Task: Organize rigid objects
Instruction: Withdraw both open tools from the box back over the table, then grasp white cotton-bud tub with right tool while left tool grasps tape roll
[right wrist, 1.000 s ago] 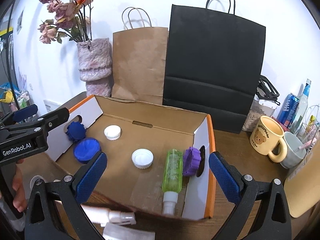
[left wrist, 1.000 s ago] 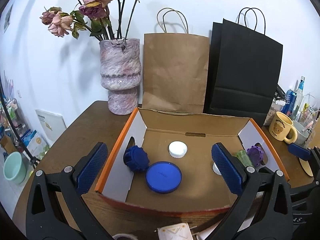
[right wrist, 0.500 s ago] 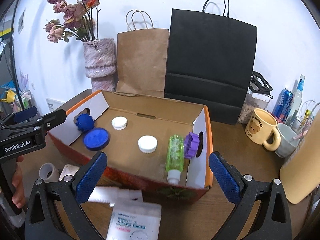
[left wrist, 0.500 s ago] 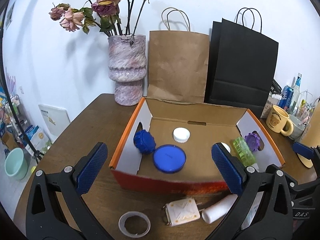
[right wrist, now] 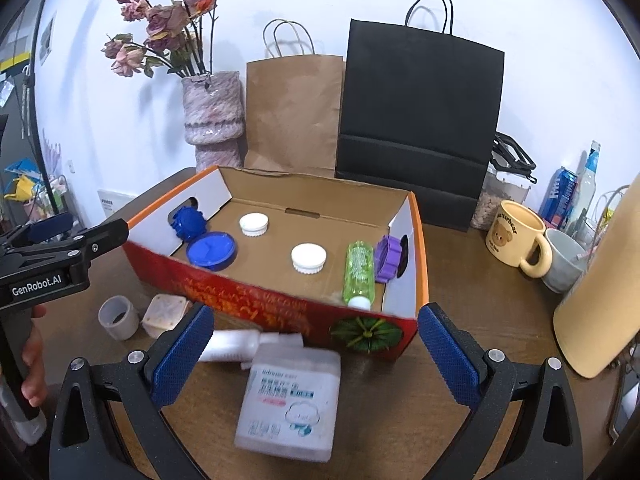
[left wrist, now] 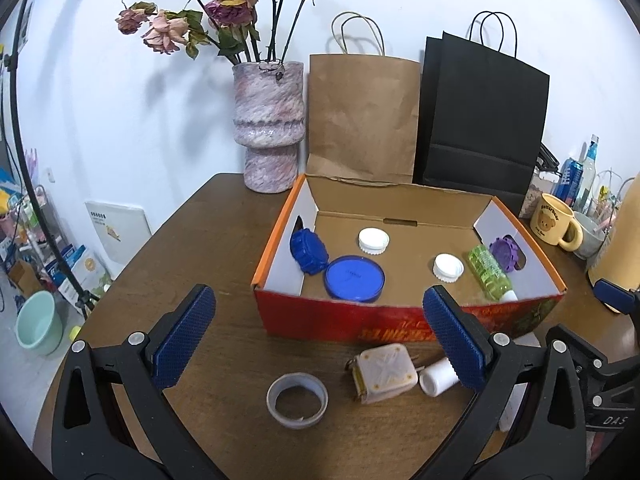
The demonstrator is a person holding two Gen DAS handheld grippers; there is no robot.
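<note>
Both my left tongs (left wrist: 320, 332) and right tongs (right wrist: 316, 344) spread, gripping nothing; grey ring (left wrist: 297, 395), cream case (left wrist: 384, 372), white tube (left wrist: 438, 376) on table (left wrist: 208, 248) before the cardboard box (left wrist: 340, 318).

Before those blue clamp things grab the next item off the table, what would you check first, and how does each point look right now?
1. Left tool open and holding nothing: ok.
2. Right tool open and holding nothing: ok.
3. Items left outside the box: grey ring, cream case, white tube, white packet: not ok, unsorted.
4. Free floor space in the box for more: ok.
5. Green bottle lying steady: ok.
6. Whether the packet is rigid: cannot tell.
</note>
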